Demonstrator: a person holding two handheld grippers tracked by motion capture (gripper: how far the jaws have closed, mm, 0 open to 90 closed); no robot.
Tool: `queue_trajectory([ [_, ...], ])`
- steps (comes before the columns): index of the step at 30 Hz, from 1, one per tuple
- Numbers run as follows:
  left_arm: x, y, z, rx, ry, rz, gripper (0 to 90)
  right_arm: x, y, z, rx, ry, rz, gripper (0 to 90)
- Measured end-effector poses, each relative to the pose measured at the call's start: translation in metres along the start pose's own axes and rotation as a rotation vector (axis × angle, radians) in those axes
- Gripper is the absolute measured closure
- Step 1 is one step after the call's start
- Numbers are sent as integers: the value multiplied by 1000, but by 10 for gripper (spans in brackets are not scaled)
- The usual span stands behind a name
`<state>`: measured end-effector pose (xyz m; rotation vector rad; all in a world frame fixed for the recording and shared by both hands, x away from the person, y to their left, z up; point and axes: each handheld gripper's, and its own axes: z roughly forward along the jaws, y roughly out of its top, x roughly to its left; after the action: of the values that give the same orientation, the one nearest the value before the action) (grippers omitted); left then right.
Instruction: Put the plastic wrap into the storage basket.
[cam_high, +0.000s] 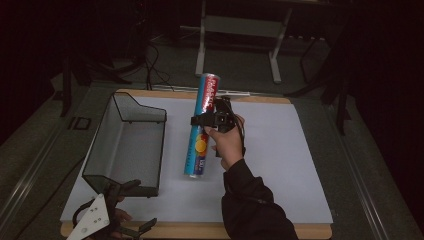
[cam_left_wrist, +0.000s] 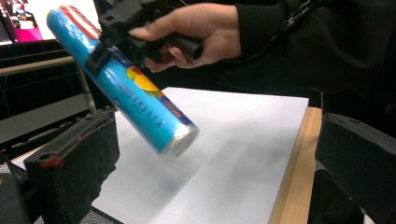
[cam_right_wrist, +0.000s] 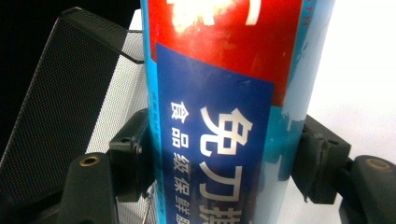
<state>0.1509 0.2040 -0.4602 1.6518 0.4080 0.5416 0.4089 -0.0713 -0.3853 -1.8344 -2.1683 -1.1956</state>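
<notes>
So the right gripper (cam_high: 206, 120) is clamped across a long blue tube (cam_high: 201, 127) of cling wrap, jaws squeezing it from both sides; the right gripper view has the pads pressed into the label, red band above, blue panel with white characters between them. It's grabbed a bit above the middle of the tube, so more weight hangs on the lower end.

The tube sits at centre frame in the high view, long axis running nearly top to bottom with a slight lean right at the top. From the left gripper view it looks lifted and tilted, its near cap (cam_left_wrist: 181, 140) hanging lower over the white sheet (cam_high: 280, 150).

The part that matters, I'd guess: the mesh basket (cam_high: 100, 150) lies just left of the tube, long side roughly parallel to it. So a sideways carry left should drop it in without much turning.

The left gripper (cam_high: 132, 206) sits at the lower left, jaws spread wide, holding nothing, right by the basket's near end.
</notes>
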Motion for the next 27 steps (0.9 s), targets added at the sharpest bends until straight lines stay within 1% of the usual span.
queue_trajectory([
  [2,0,0,0,-1,-1,0,6,8,3,2,3,7,-18,317],
  [5,0,0,0,-2,-1,0,6,17,7,5,8,20,-30,317],
  [9,1,0,-1,-4,0,-1,6,31,11,10,11,16,-53,317],
  [13,1,0,-1,-6,-1,-1,6,45,15,15,14,25,-79,317],
  [18,2,0,-2,-9,-1,-4,6,67,20,22,17,9,-121,317],
  [20,2,0,-3,-12,0,-5,6,75,21,25,17,17,-128,317],
  [27,2,0,-4,-16,4,-9,6,101,24,39,29,18,-163,317],
])
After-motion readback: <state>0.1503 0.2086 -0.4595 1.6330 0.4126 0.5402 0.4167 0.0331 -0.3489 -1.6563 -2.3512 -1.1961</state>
